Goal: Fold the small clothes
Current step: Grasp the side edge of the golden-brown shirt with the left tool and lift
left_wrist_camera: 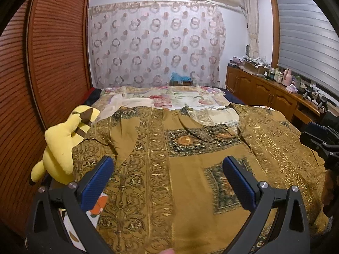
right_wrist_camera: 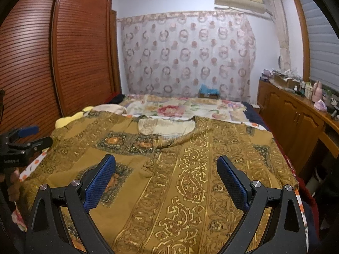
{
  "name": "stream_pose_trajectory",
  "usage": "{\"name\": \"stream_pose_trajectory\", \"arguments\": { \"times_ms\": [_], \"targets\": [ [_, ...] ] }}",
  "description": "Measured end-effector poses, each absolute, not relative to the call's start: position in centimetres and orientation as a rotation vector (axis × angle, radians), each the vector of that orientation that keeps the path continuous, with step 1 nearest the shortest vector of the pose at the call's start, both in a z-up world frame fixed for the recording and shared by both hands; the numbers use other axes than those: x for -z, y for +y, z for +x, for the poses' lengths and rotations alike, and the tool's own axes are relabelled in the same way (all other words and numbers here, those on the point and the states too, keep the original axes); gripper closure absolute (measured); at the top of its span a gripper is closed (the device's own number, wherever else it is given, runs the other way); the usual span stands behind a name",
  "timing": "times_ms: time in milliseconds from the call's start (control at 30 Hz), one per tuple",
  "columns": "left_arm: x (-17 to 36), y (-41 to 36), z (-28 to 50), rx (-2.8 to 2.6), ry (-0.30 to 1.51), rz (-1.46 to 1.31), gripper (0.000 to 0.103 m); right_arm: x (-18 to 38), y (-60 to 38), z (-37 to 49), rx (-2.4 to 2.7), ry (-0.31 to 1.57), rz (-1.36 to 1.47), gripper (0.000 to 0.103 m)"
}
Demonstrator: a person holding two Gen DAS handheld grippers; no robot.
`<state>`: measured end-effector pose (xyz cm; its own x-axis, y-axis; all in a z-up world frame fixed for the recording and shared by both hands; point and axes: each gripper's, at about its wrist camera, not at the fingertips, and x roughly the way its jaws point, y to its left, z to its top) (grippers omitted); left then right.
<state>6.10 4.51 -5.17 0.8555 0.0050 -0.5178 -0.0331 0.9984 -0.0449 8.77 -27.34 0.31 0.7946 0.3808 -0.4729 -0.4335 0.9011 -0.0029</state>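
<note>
Garment position: the ochre patterned garment [right_wrist_camera: 169, 169] lies spread flat on the bed [right_wrist_camera: 190, 108], neckline toward the far end, hem toward the camera. No fold shows in either view, though the left sleeve area in the left wrist view is rumpled, with a flap of plain fabric turned over.

Gripper state: the left gripper [left_wrist_camera: 168, 169] is spread wide, fingers apart and empty, held above the left half of the garment. The right gripper [right_wrist_camera: 166, 168] is likewise spread and empty, held above the right half, over the gold scrollwork band. Neither pad visibly touches cloth.

Step in hand: judged as the pre-grasp stage of the first fold. The garment appears laid out and both tools are positioned for pickup.

Next move, as a judgement: each gripper needs to descend to a garment edge, probably a sleeve or side seam, and pinch only the top garment, not the floral bedsheet [right_wrist_camera: 182, 109] beneath. The rumpled left sleeve would benefit from flattening first.

Obstacle: a yellow plush toy [left_wrist_camera: 61, 148] sits just beside the garment's left edge and may catch a fold carried from that side.

Writing: small white lettering appears on the body of the left gripper in the right wrist view; it is too blurred to read with confidence. No other legible labels.
</note>
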Motion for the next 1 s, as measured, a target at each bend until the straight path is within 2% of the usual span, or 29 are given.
{"name": "stream_pose_trajectory", "arguments": {
  "times_ms": [500, 633, 700, 967, 1000],
  "targets": [
    [5.9, 12.4, 9.7, -0.066, 0.659, -0.112, 0.000, 0.9, -23.4, 15.8, -0.551, 0.636, -0.173, 0.005],
    [7.0, 15.8, 10.1, -0.093, 0.701, -0.189, 0.007, 1.9, -22.3, 17.6, -0.566, 0.684, -0.198, 0.005],
    [7.7, 17.1, 10.2, -0.105, 0.720, -0.221, 0.019, 2.5, -21.9, 18.3, -0.575, 0.707, -0.207, 0.005],
    [10.4, 20.0, 10.0, -0.145, 0.791, -0.302, 0.022, 4.2, -20.5, 19.9, -0.598, 0.778, -0.254, 0.005],
    [10.6, 20.0, 10.0, -0.142, 0.794, -0.302, 0.028, 4.4, -20.4, 20.0, -0.602, 0.786, -0.255, 0.005]
  ]
}}
